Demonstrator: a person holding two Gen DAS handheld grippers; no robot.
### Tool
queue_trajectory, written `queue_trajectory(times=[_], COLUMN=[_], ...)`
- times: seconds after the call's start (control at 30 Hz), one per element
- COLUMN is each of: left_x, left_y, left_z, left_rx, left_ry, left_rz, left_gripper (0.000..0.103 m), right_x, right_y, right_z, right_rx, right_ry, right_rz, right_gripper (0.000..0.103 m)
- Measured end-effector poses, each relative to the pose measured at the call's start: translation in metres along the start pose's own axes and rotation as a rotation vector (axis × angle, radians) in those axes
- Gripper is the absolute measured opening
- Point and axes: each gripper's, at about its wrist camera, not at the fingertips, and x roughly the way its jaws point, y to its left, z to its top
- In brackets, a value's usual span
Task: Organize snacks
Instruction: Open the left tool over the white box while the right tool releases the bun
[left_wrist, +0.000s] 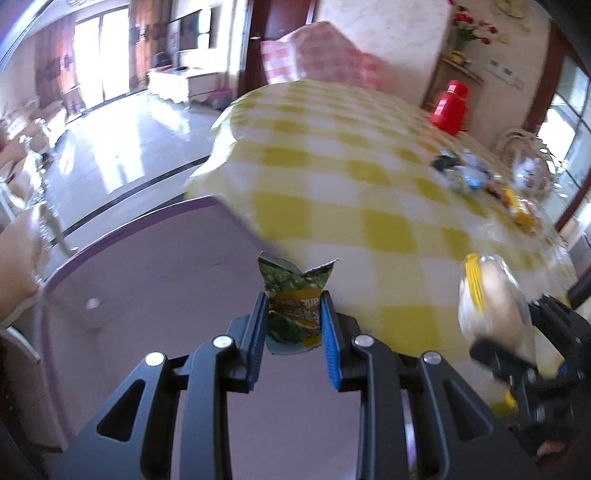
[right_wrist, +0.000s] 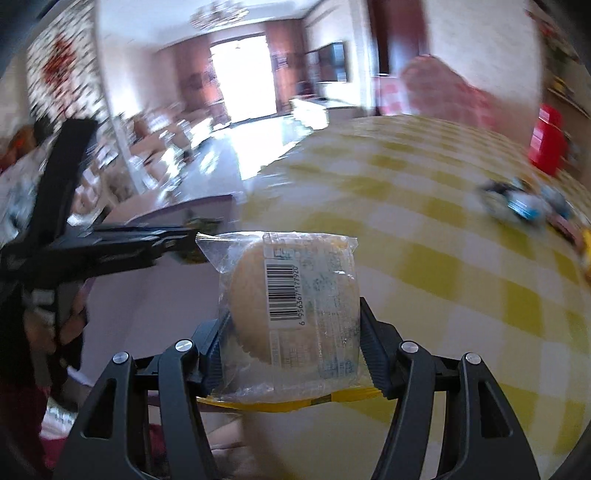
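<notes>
Two light, crinkly packets are pinched mid-body: left gripper (left_wrist: 294, 325) fingers squeeze the green packet (left_wrist: 295, 295), right gripper (right_wrist: 291, 332) fingers clamp the soft, crushable bun (right_wrist: 291, 306).

2 tools (left_wrist: 294, 325) (right_wrist: 291, 343), 1 green snack pkt (left_wrist: 293, 299), 1 wrapped bun (right_wrist: 291, 314), 1 red jug (left_wrist: 451, 107).

Right gripper (right_wrist: 291, 332) clamping a clear-wrapped bun (right_wrist: 291, 306) — barcode up, yellow-checked tablecloth (right_wrist: 443, 258) beyond, left gripper (right_wrist: 140, 240) alongside
</notes>
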Motion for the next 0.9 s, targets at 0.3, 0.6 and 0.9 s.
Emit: queue_trajectory(times=[0.3,0.6,0.9], left_x=[0.001,-0.014,0.002], left_y=[0.075,0.020,-0.117], left_z=[0.000,0.001,0.034], left_rx=[-0.222,-0.105,0.002], left_ry=[-0.024,-0.122,-0.035], left_rz=[0.233,0.086,-0.186], left_gripper=[0.096,0.098,0.101], right_x=[0.019,-0.034,-0.087], right_y=[0.054,-0.072,-0.229], right_z=[0.012,-0.005,-0.061], right_rx=[-0.112,0.181,0.602], right_ry=[-0.008,-0.127,-0.185], right_rz=[0.164,-0.011,-0.230], right_gripper=[0.080,0.080,0.081])
